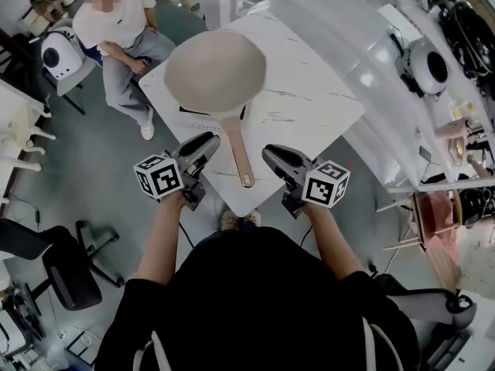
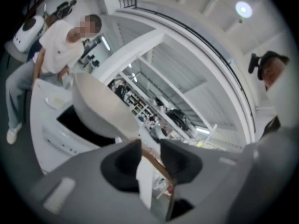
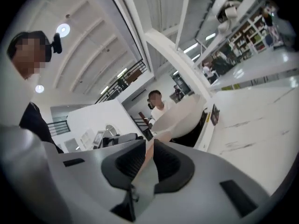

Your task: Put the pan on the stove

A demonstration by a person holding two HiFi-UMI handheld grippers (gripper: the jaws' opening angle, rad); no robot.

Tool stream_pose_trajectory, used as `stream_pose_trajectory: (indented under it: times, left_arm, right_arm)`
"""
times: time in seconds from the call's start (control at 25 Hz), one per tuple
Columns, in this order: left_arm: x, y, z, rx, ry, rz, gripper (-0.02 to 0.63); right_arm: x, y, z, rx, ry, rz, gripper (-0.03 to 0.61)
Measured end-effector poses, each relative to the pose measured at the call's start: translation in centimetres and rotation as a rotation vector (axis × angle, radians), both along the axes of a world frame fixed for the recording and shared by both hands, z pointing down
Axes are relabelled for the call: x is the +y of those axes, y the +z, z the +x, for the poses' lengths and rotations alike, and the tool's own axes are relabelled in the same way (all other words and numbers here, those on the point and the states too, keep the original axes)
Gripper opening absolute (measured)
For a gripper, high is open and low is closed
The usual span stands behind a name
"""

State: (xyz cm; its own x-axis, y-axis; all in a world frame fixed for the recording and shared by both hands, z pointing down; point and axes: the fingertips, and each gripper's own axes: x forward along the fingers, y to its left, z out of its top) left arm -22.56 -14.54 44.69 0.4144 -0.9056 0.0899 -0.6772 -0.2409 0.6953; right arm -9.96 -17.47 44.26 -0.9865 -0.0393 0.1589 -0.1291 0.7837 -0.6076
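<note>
A beige pan (image 1: pixel 215 69) sits on a flat black stove (image 1: pixel 188 111) on the white marble table (image 1: pixel 309 107). Its long tan handle (image 1: pixel 237 149) points back toward me. My left gripper (image 1: pixel 207 141) hovers just left of the handle and my right gripper (image 1: pixel 271 154) just right of it, both apart from it. In the left gripper view the jaws (image 2: pixel 150 146) stand partly open, and the handle (image 2: pixel 159 167) shows through the gap. The right gripper view shows its jaws (image 3: pixel 149 146) only narrowly apart, with the pan (image 3: pixel 180 118) beyond. Neither holds anything.
A person in a white shirt (image 1: pixel 116 29) sits on a chair at the table's far left corner. An office chair (image 1: pixel 62 261) stands to my lower left. Shelving with appliances (image 1: pixel 425 68) runs along the right. The table's near corner (image 1: pixel 240 207) is just before me.
</note>
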Motion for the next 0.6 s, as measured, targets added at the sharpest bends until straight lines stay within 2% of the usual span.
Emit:
stream_pose_trajectory:
  times: [0.12,0.2,0.36,0.6]
  left_arm:
    - [0.4,-2.3,-0.8,-0.179,-0.094,0.051,0.049]
    - [0.6,-4.1,-0.7,-0.295,-0.131,0.085,0.010]
    - [0.5,-8.1,0.4,-0.480,-0.192,0.159,0.008]
    - [-0.1,-12.6,2.6,-0.703,-0.284,0.207,0.008]
  right_arm:
    - [-1.0,-2.8,0.3,-0.008,0.088,0.165,0.044]
    - [-1.3,-4.7,0.3,0.014,0.149,0.294,0.035]
    - [-1.8,-8.1,1.2,0.072,0.307,0.506,0.028]
    - [-2.9,-12.1,4.5,0.137,0.533,0.686,0.023]
